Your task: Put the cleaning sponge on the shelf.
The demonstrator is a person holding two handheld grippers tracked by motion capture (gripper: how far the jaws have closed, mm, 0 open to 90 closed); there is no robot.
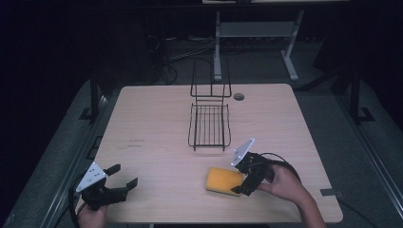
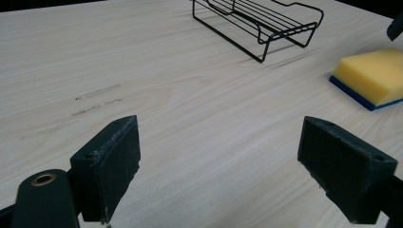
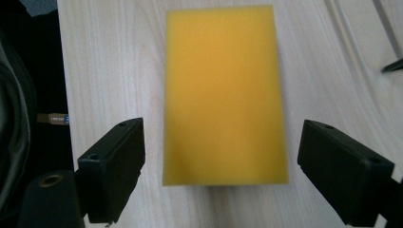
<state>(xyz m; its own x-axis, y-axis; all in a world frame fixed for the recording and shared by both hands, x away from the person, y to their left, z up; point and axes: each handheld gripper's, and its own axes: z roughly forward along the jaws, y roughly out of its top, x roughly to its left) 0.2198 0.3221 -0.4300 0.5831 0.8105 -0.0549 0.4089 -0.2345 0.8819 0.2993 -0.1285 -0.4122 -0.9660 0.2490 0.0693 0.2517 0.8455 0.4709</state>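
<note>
A yellow sponge [image 1: 222, 180] with a blue underside lies flat on the wooden table [image 1: 157, 118] near its front edge. My right gripper [image 1: 245, 178] hovers at the sponge's right end, open, its jaws standing wide on either side of the sponge [image 3: 224, 95] without touching it. My left gripper [image 1: 121, 176] is at the table's front left corner, open, with only bare table between its jaws. From there the sponge [image 2: 373, 76] lies off to the right. A black wire rack [image 1: 209, 124] stands at the table's middle.
The wire rack [image 2: 259, 21] has a tall back frame toward the far side. A round cable hole [image 1: 239, 97] sits in the table behind the rack. Dark floor, a desk frame [image 1: 256, 33] and cables lie beyond the far edge.
</note>
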